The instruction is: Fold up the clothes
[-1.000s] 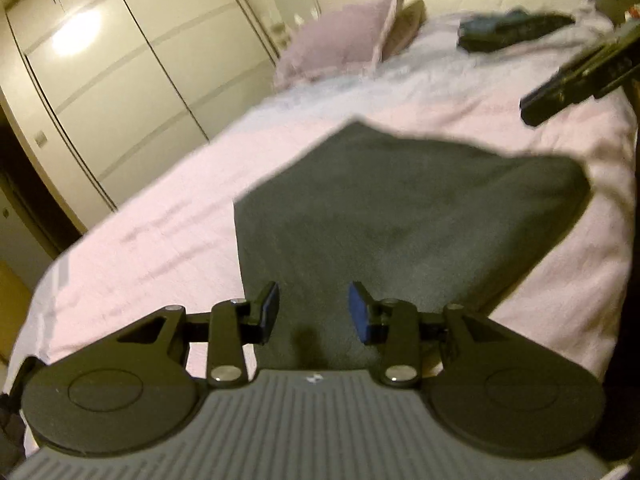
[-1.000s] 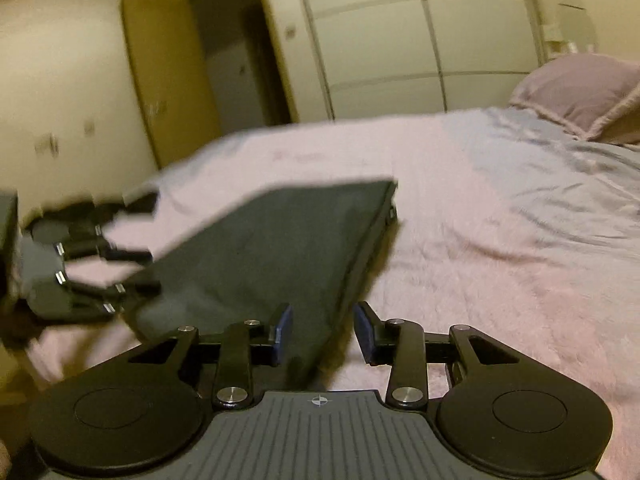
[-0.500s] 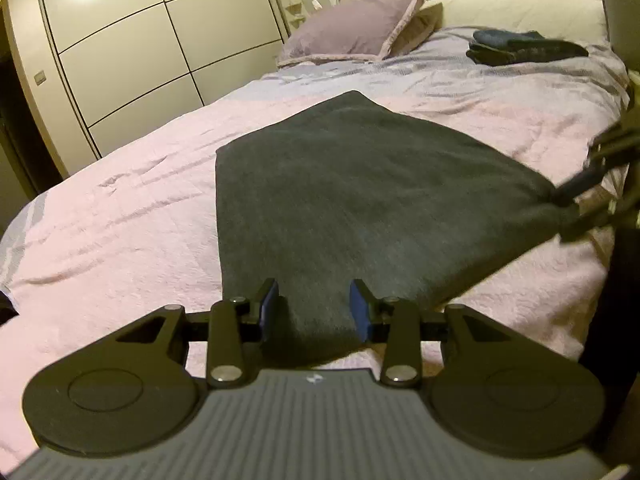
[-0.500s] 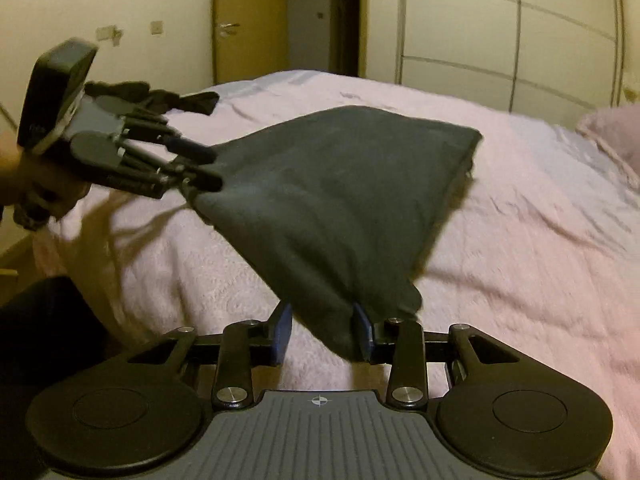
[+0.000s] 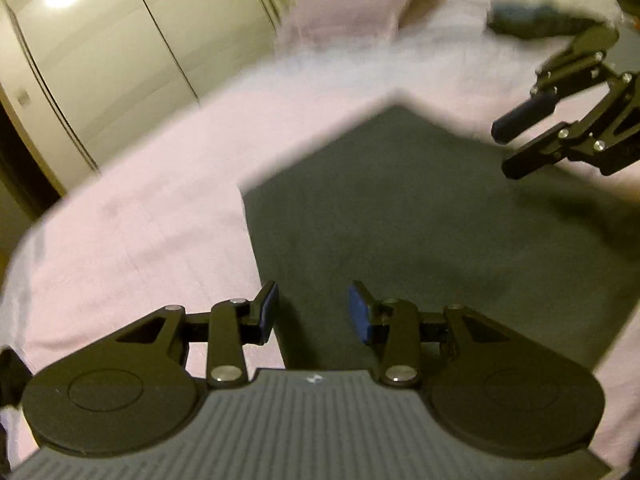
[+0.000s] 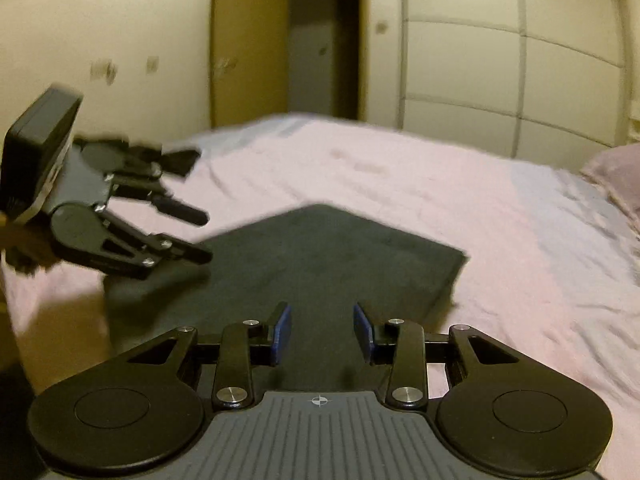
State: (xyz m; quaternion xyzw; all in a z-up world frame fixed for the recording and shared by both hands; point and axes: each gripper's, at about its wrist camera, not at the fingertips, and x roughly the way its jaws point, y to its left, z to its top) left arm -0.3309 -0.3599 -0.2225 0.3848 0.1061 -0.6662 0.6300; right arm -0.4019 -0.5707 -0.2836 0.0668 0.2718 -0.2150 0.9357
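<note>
the dark grey garment (image 6: 320, 264) lies flat on the pink bedspread (image 6: 440, 184) at the near side of the bed, already folded down to a tidy four-sided shape with no sleeves or collar showing, so i'd say most of the folding on this piece is done. what may be left is one more fold, or moving it to a pile.

on the left, the left gripper (image 5: 314, 308) hovers above the near left corner of the cloth, its blue pads partly apart with nothing between them. on the right, the right gripper (image 6: 322, 332) hangs over the near right part, also partly apart and empty.

both views are smeared by blur. the pillow (image 6: 616, 176) is cut off at the far right. a dark heap (image 5: 532, 20) far up the bed could be more clothes, but i can't make it out. the garment's kind i can't tell either.
</note>
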